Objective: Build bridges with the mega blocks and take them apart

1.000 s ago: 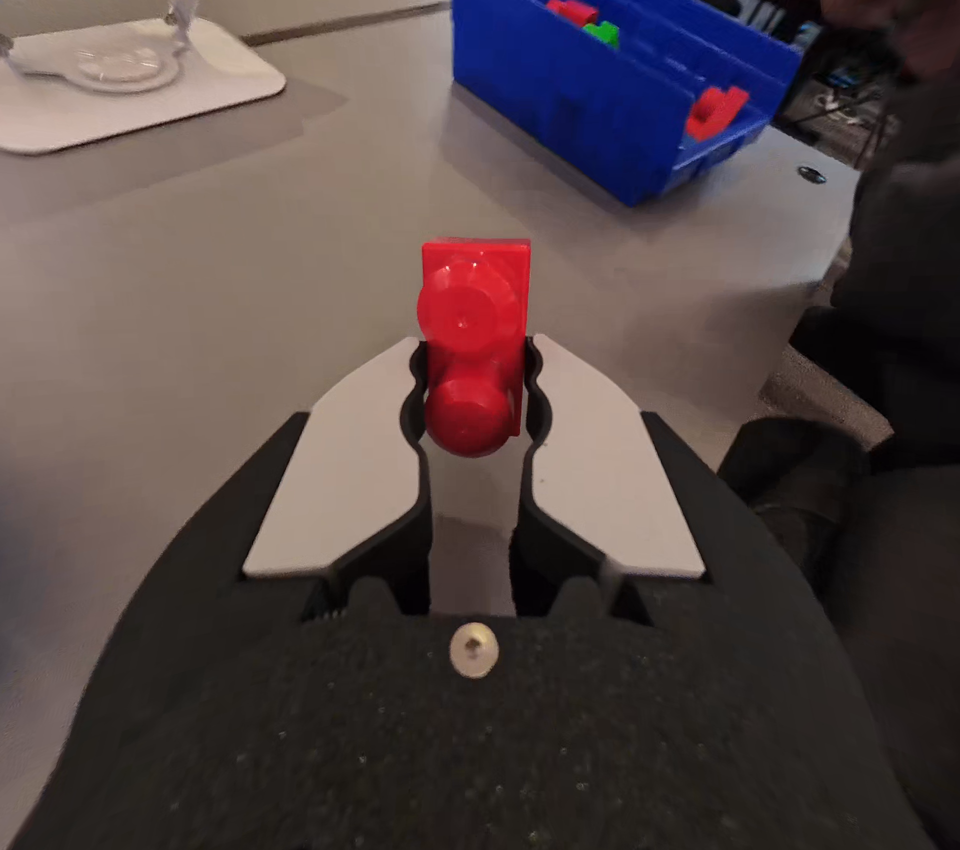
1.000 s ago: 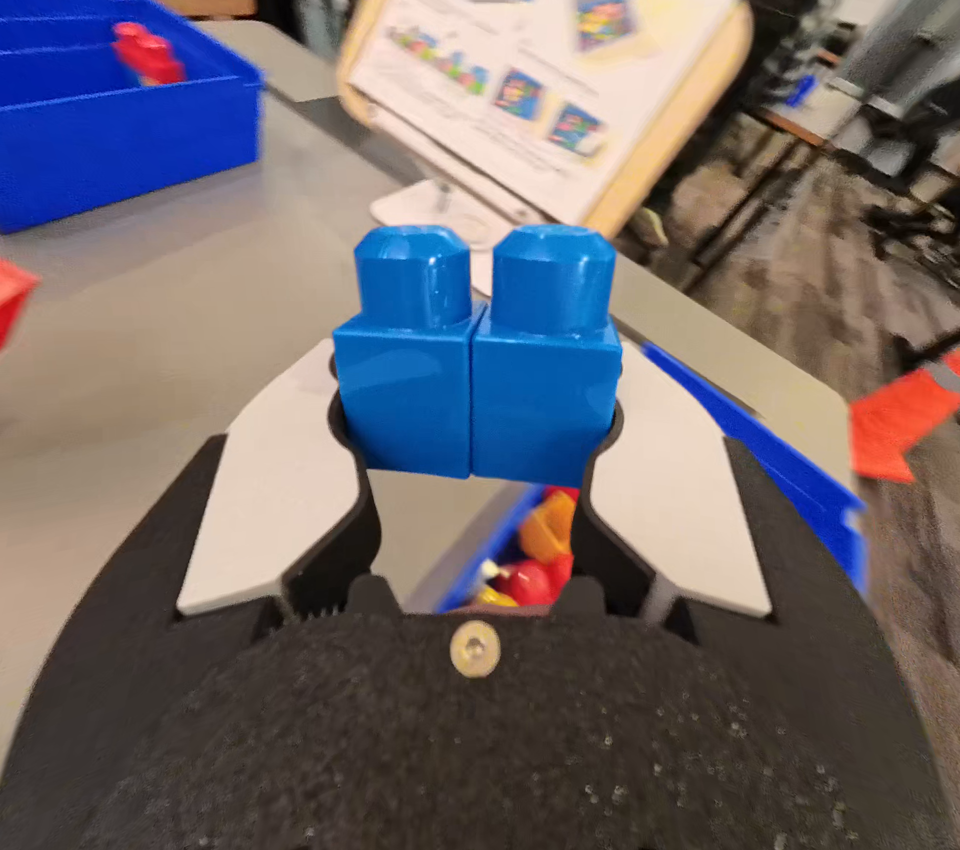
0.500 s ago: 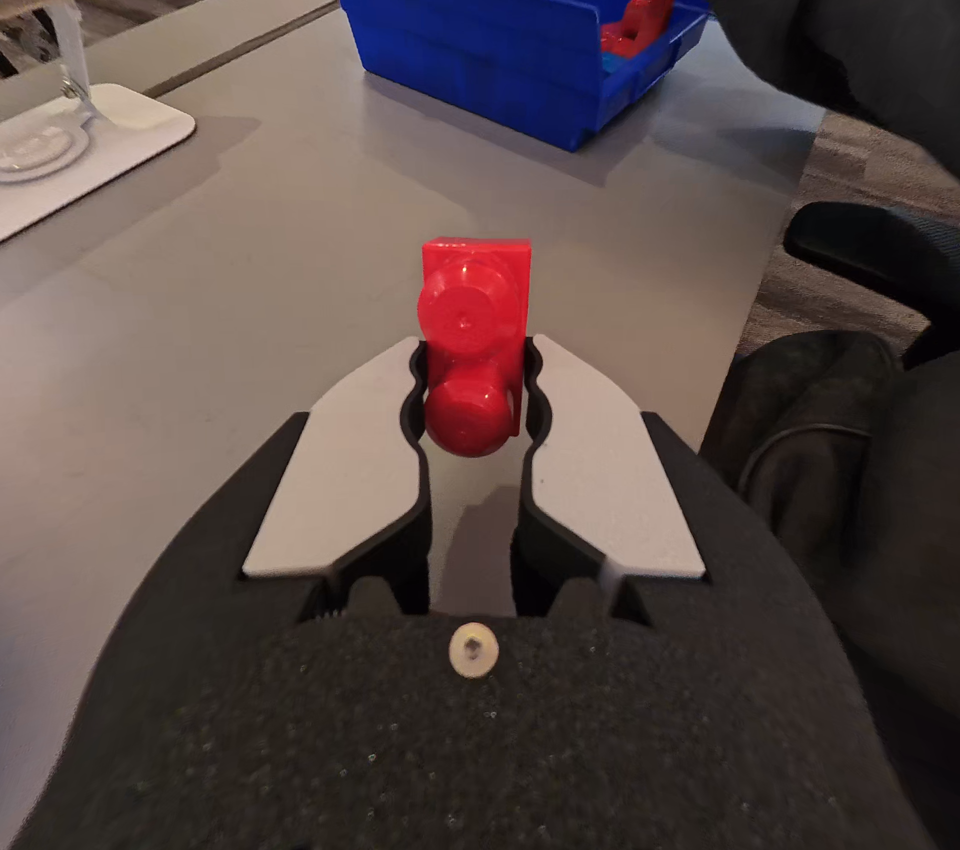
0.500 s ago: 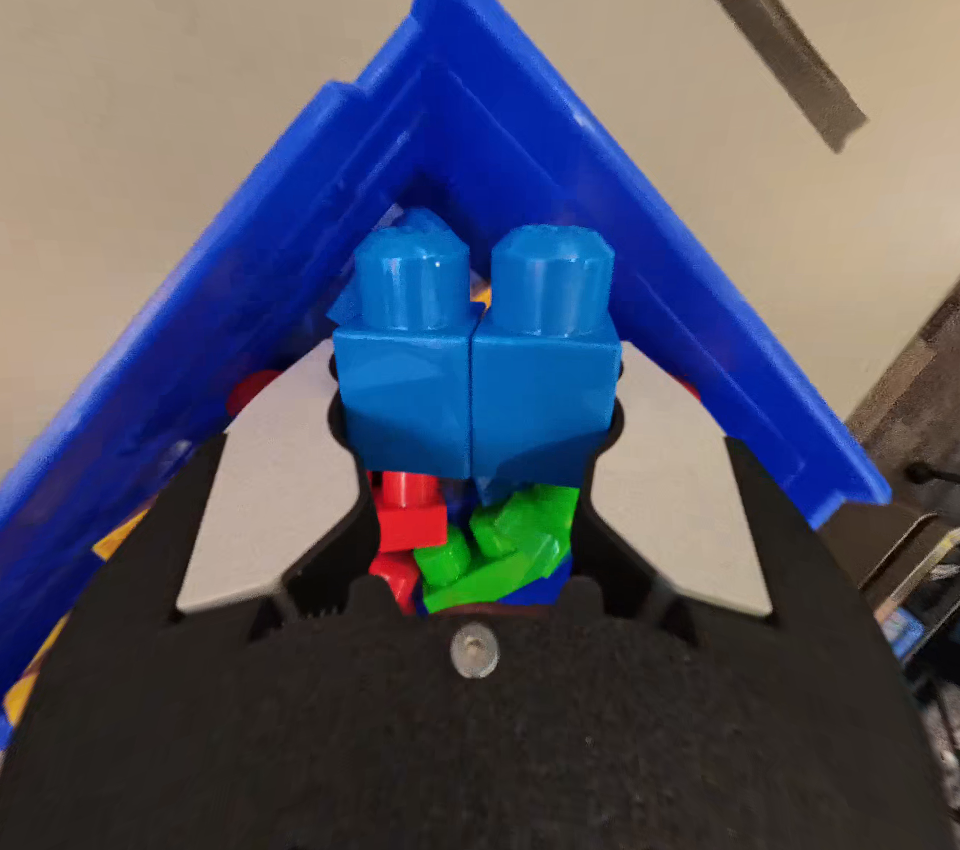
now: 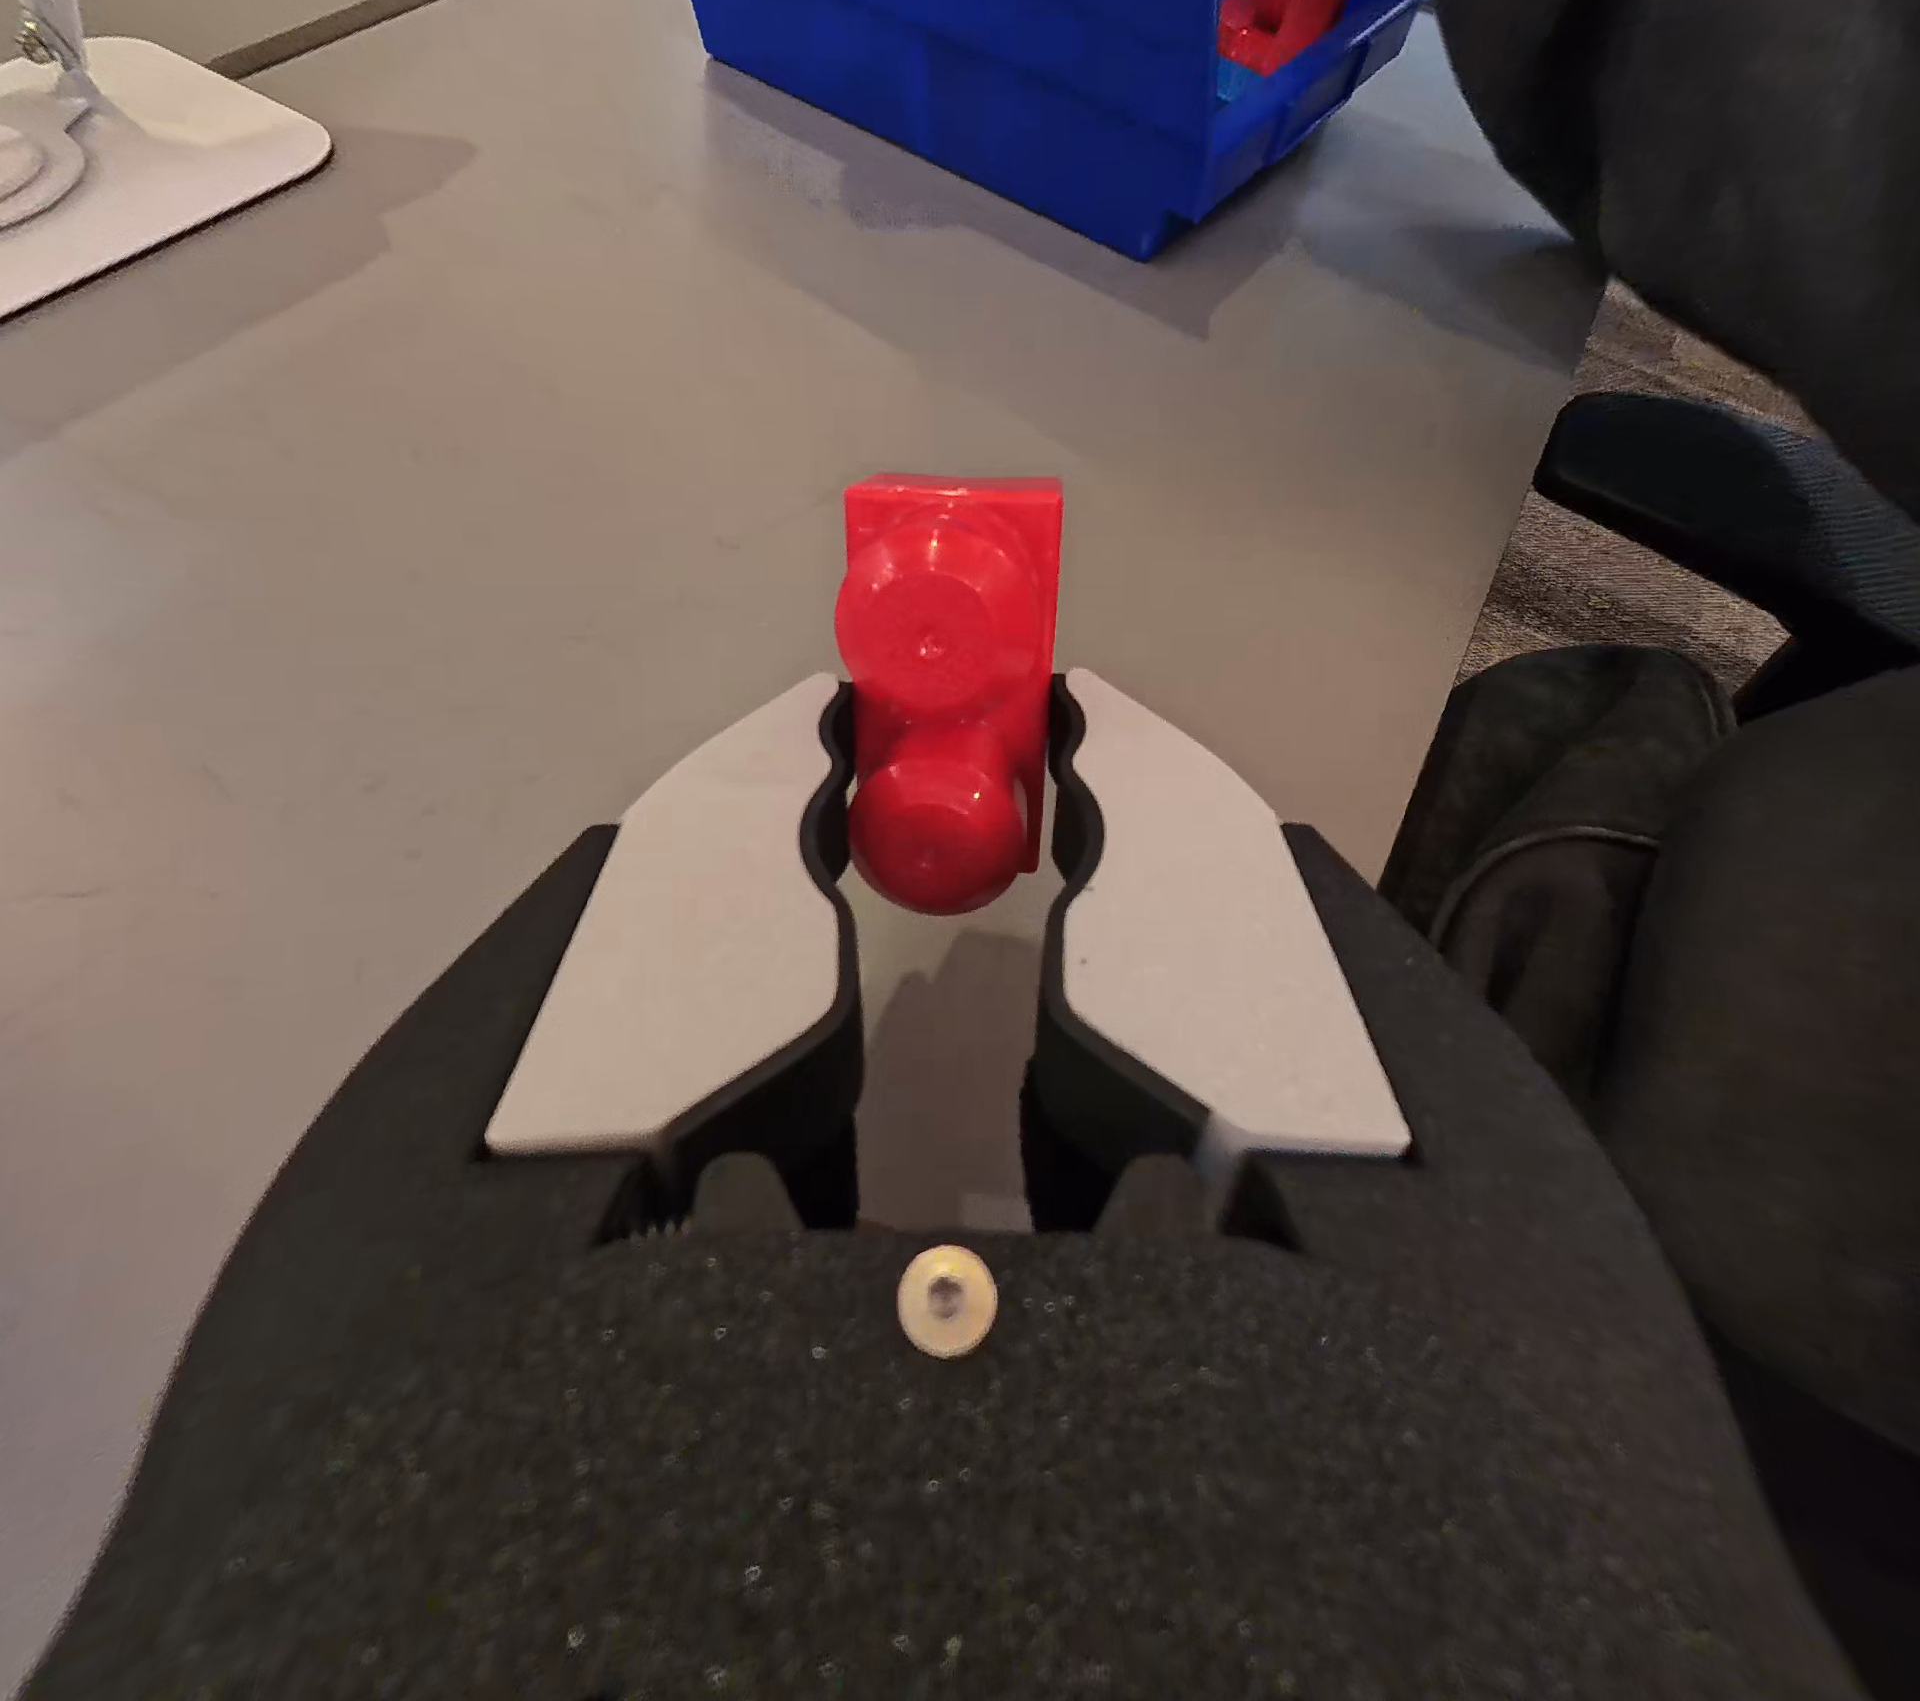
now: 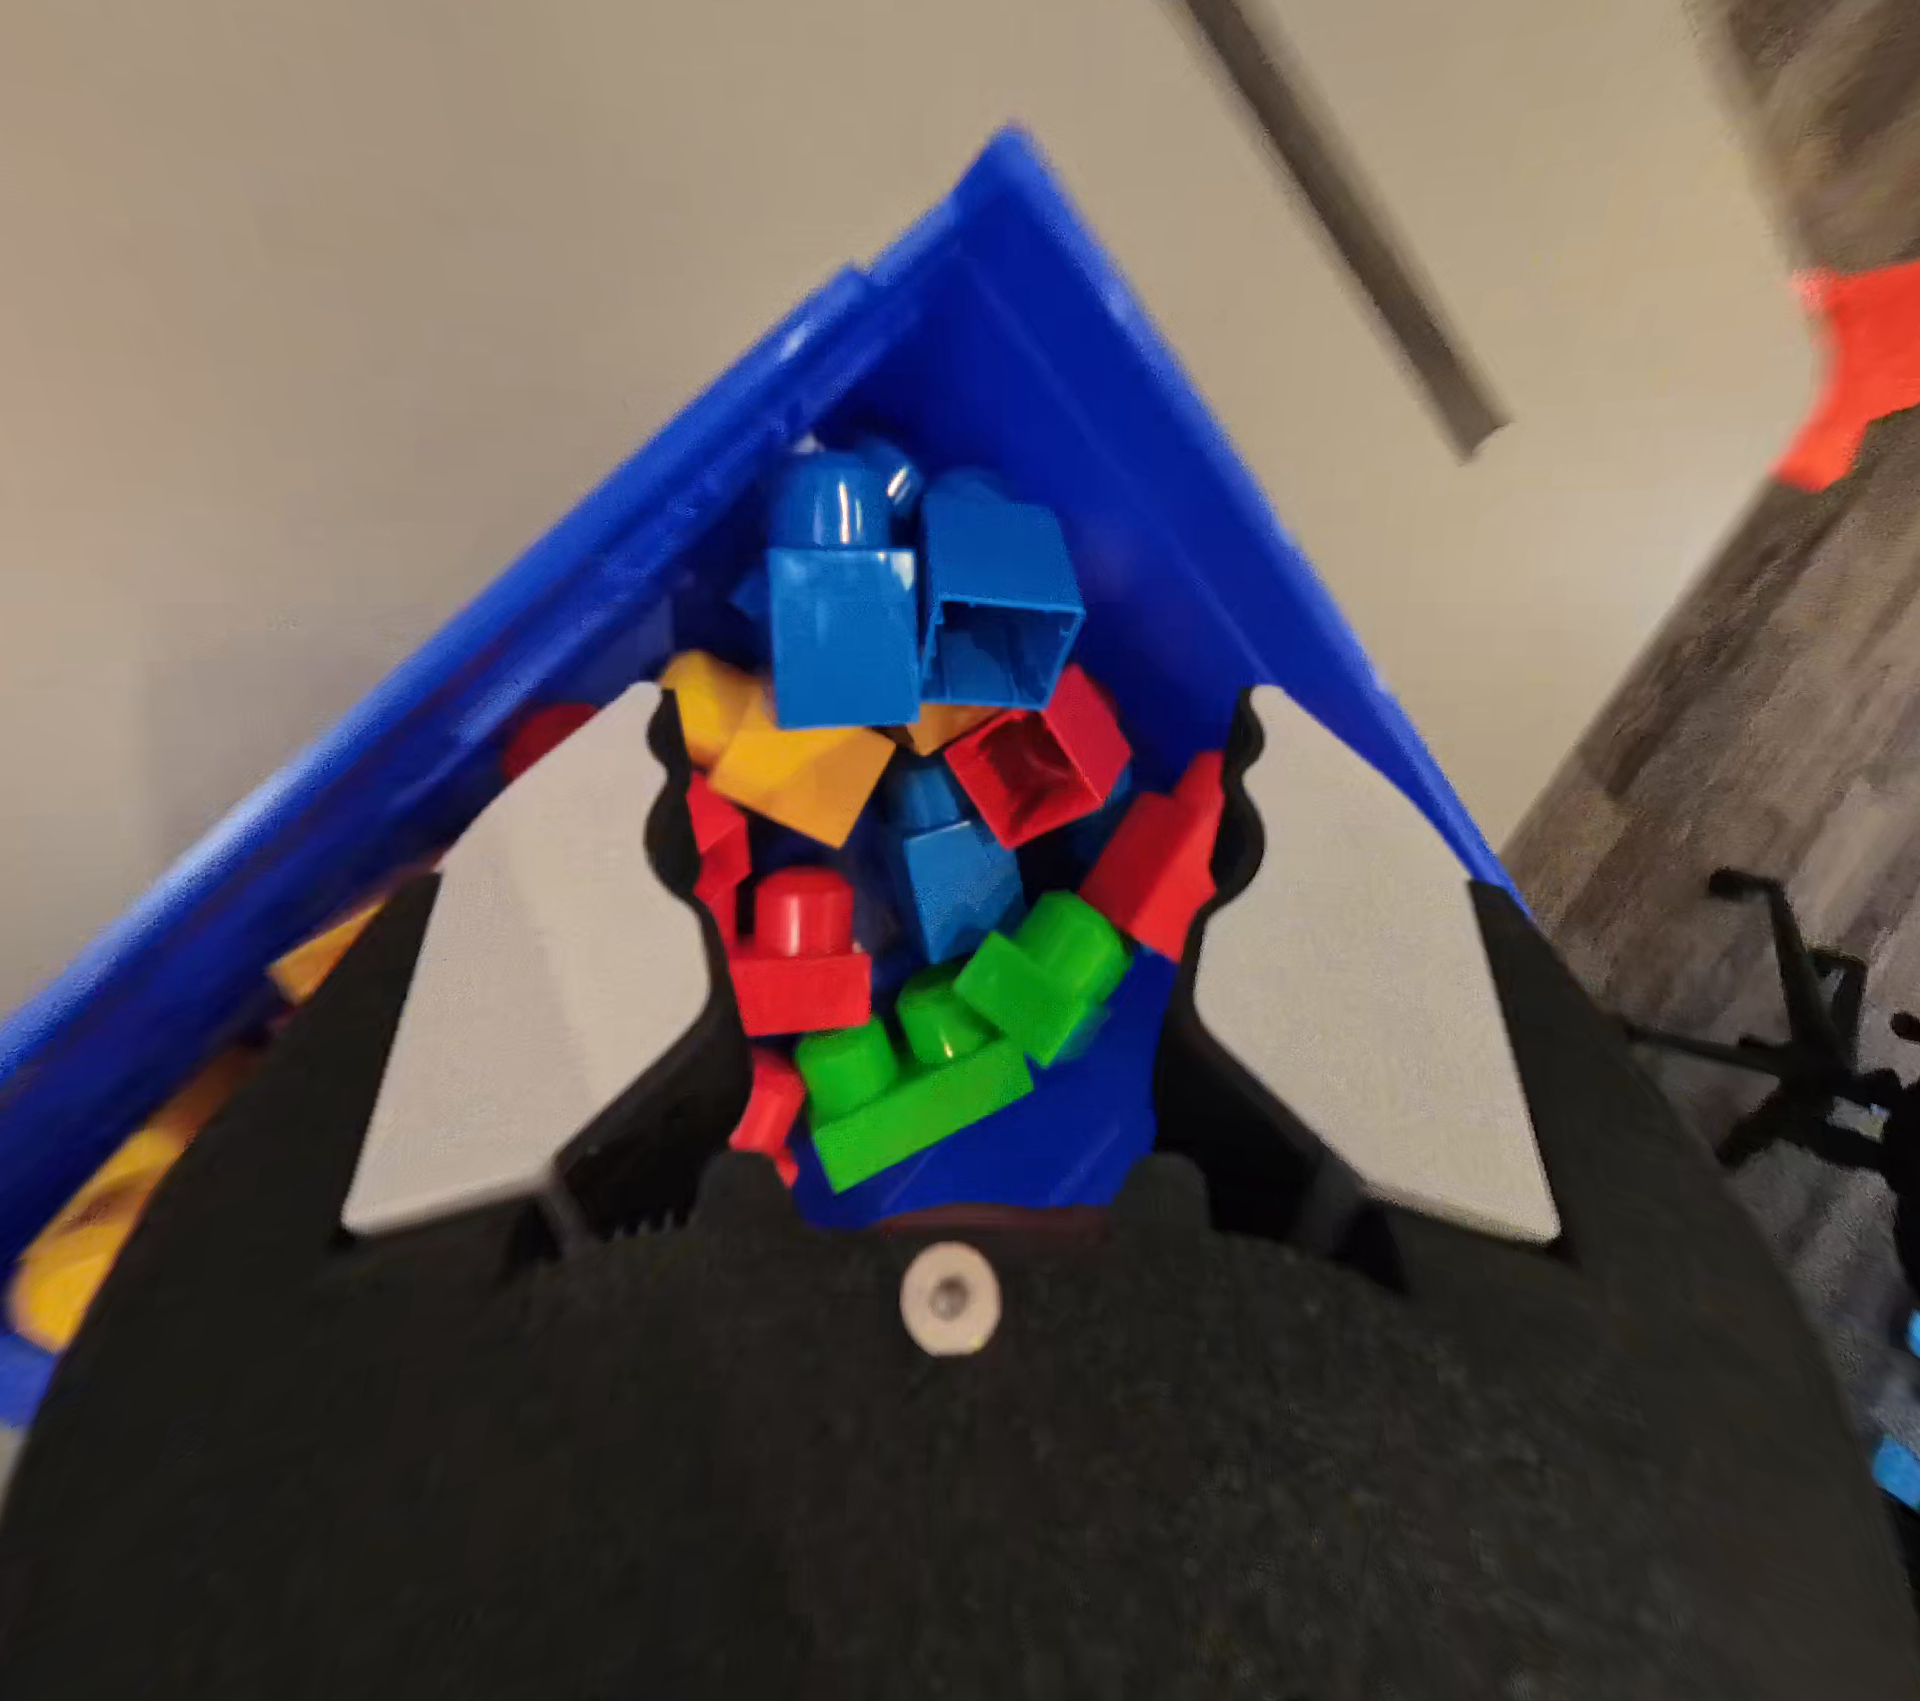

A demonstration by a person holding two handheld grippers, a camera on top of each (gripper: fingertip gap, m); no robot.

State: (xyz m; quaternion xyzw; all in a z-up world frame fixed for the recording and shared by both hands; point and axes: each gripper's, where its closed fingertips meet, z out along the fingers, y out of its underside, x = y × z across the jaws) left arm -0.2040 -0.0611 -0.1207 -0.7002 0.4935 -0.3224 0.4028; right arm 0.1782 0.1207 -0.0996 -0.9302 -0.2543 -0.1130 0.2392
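Observation:
My left gripper (image 5: pixel 948 716) is shut on a red two-stud block (image 5: pixel 951 612) and holds it above the grey table (image 5: pixel 416 456), studs facing the camera. My right gripper (image 6: pixel 951 716) is open and empty, pointing down into a corner of a blue bin (image 6: pixel 1122 363). Two blue blocks (image 6: pixel 842 623) lie at the top of the pile in that corner, one upright, one (image 6: pixel 1003 612) on its side. Red (image 6: pixel 800 965), green (image 6: pixel 914 1090) and yellow (image 6: pixel 800 768) blocks lie below them. The same bin (image 5: pixel 935 20) shows far ahead in the left wrist view.
A white stand base (image 5: pixel 135 165) sits at the table's far left. A person's dark sleeve (image 5: pixel 1714 93) and a chair (image 5: pixel 1714 488) are on the right beyond the table's edge. A dark seam (image 6: pixel 1278 113) crosses the table beyond the bin. My hands' fingertips stand some 45 cm from each other. The dark seam (image 6: pixel 1278 113) sits 20 cm or so from the ends of my right fingers.
My right gripper swung over the bin, tilted down and opened; the two blue blocks dropped into the bin's corner. My left gripper kept its hold on the red block and turned slightly.

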